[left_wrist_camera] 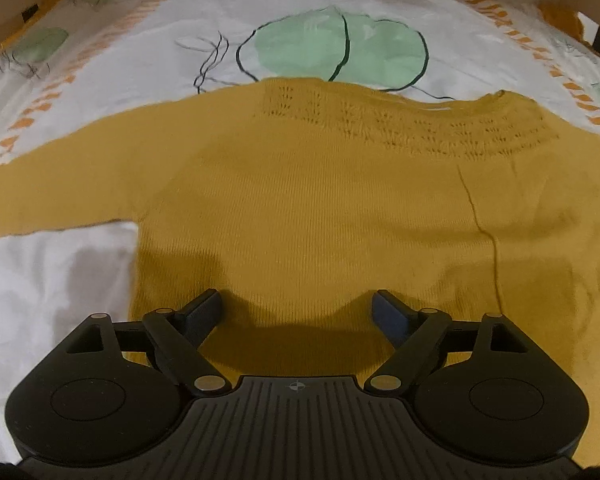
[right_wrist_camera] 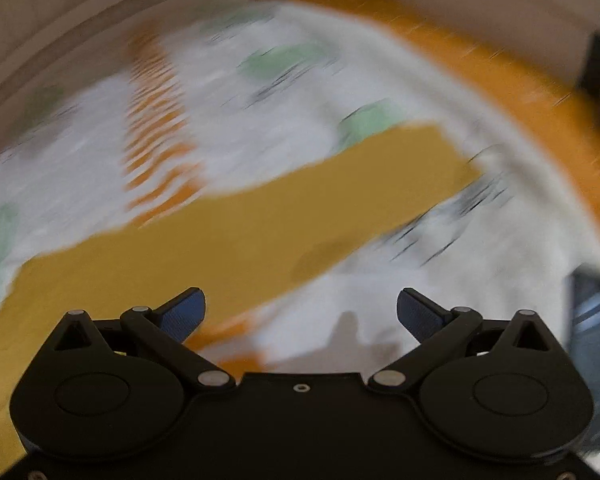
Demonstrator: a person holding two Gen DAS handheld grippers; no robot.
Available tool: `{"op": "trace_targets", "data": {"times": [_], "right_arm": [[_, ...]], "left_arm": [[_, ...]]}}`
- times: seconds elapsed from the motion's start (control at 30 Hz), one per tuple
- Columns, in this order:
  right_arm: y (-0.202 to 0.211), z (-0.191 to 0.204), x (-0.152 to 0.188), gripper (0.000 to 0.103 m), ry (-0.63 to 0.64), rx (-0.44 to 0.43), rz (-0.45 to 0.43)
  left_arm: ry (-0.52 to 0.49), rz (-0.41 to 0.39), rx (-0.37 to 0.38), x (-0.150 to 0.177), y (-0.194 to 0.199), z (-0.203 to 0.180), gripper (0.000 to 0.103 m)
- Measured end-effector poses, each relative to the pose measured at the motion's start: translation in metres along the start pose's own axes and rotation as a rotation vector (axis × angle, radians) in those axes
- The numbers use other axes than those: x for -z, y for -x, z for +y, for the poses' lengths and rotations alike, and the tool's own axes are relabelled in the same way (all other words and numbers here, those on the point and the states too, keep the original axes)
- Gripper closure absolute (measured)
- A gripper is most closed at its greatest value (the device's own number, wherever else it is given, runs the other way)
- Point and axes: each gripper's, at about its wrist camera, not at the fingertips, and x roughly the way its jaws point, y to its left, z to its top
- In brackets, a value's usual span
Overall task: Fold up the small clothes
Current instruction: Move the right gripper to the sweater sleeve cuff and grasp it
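Observation:
A mustard-yellow knitted sweater (left_wrist_camera: 320, 208) lies flat on a white printed sheet (left_wrist_camera: 148, 56), neck edge away from me, one sleeve stretched out to the left. My left gripper (left_wrist_camera: 298, 312) is open and empty, hovering over the sweater's lower body. In the blurred right wrist view the sweater's other sleeve (right_wrist_camera: 284, 208) runs diagonally up to the right across the sheet. My right gripper (right_wrist_camera: 300, 312) is open and empty, just above the sheet near the sleeve's lower edge.
The sheet has green blobs (left_wrist_camera: 340, 46) and orange stripe bands (right_wrist_camera: 156, 120). A wooden frame (left_wrist_camera: 588, 0) borders the far right. An orange border (right_wrist_camera: 532, 92) edges the sheet in the right view. A dark object (right_wrist_camera: 592, 320) sits at the right edge.

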Motion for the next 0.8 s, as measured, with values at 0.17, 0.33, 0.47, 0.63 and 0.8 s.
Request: {"op": "trace_targets", "data": {"times": [0.17, 0.33, 0.47, 0.63, 0.8], "right_arm": [[-0.023, -0.046, -0.031, 0.021, -0.061, 0.081, -0.025], [-0.047, -0.081, -0.040, 0.027, -0.127, 0.136, -0.007], [-0.067, -0.104, -0.042, 0.027, -0.236, 0.079, 0.001], [-0.086, -0.113, -0.039, 0.034, -0.321, 0.029, -0.017], [-0.092, -0.108, -0.042, 0.079, -0.308, 0.013, -0.064]], "left_arm": [[0.005, -0.020, -0.006, 0.007, 0.003, 0.001, 0.014], [0.006, -0.018, 0.001, 0.010, 0.005, 0.000, 0.010], [0.003, -0.013, 0.013, 0.004, 0.001, -0.001, 0.009], [0.004, -0.024, 0.018, 0.003, -0.001, -0.001, 0.009], [0.010, -0.023, 0.020, 0.002, -0.001, -0.001, 0.009]]}}
